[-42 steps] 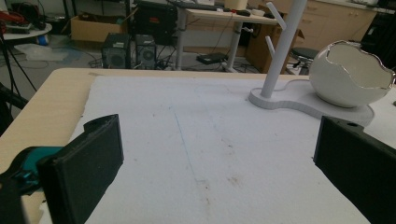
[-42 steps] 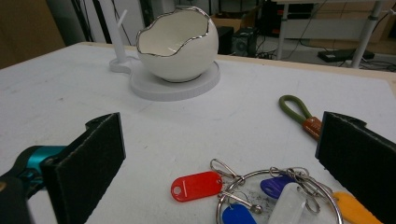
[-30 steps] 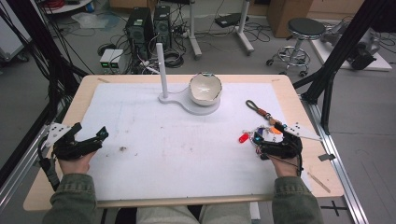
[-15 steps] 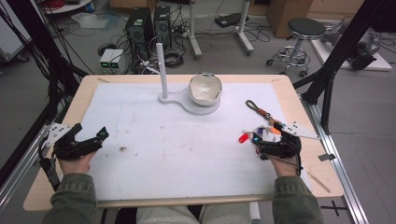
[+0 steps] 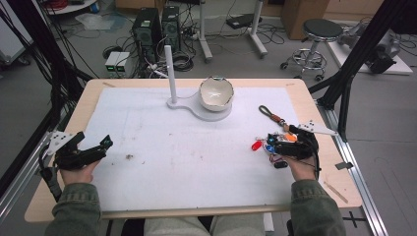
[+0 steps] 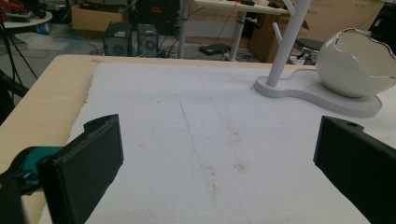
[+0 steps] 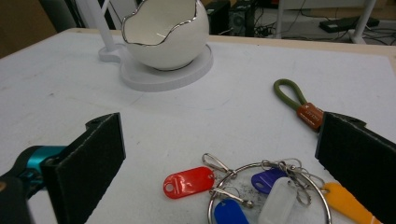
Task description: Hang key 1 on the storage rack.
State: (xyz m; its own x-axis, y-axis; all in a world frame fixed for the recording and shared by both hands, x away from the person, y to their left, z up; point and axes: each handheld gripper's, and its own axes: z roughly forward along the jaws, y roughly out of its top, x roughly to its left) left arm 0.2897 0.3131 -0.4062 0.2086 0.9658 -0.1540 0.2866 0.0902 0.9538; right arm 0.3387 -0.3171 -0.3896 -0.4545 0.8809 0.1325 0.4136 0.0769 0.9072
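Gloss, metal and matt foam

Shiny metal key ring (image 7: 269,191) carries glossy plastic tags; at its 11 o'clock the egg-shaped bowl (image 7: 166,32) gleams like glazed ceramic; matt white mat (image 5: 196,147) covers the wooden desk (image 5: 88,98).

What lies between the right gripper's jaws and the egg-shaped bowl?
Bare white mat only; the key ring sits between the open right gripper jaws, short of the bowl, per the right gripper view.
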